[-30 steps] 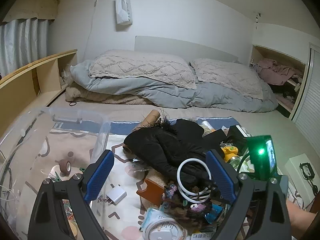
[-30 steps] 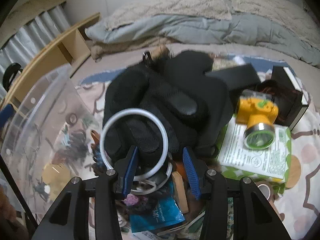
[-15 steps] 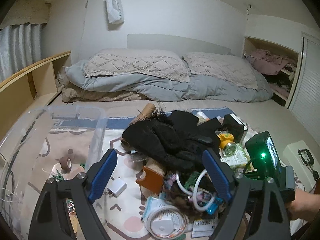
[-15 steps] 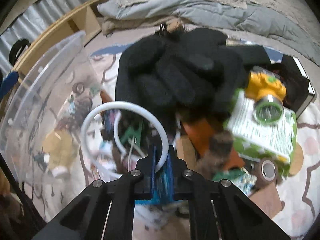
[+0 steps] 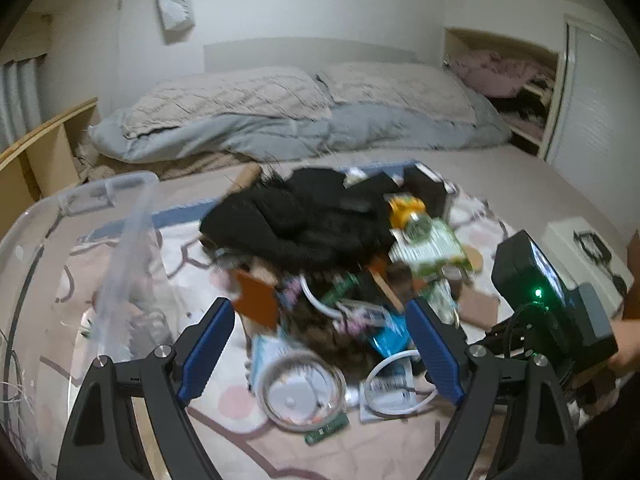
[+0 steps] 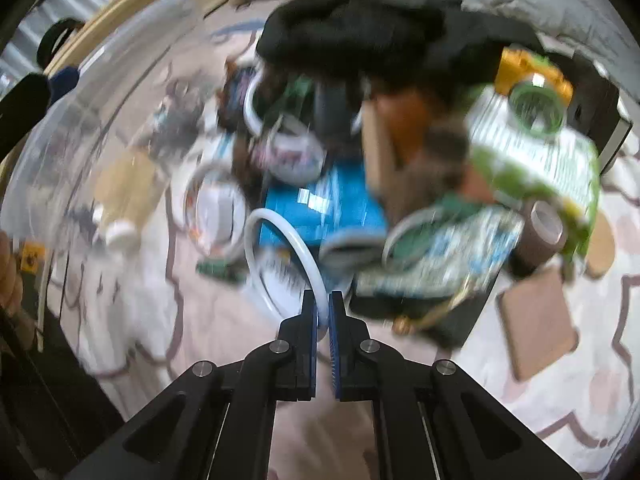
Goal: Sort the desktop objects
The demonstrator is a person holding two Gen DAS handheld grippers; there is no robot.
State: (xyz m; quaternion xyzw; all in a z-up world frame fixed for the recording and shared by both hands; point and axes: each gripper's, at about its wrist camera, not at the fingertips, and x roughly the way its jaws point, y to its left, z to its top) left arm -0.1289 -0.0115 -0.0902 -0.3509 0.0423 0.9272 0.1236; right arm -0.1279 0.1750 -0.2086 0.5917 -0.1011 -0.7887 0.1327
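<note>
Right wrist view: right gripper (image 6: pixel 323 320) jaws clamp the white ring (image 6: pixel 280 264) for sorting; left gripper (image 5: pixel 316 356) jaws stand apart, empty.

Bedrm: white wall (image 5: pixel 320 4), bed (image 5: pixel 304 120) w/ grey duvet, wood shelf (image 5: pixel 44 148).

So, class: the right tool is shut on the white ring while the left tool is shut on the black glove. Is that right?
Not quite. The right tool is indeed shut on the white ring, but the left tool is open and holds nothing; the black glove lies untouched on the pile beyond it. The left wrist view shows this.
</note>
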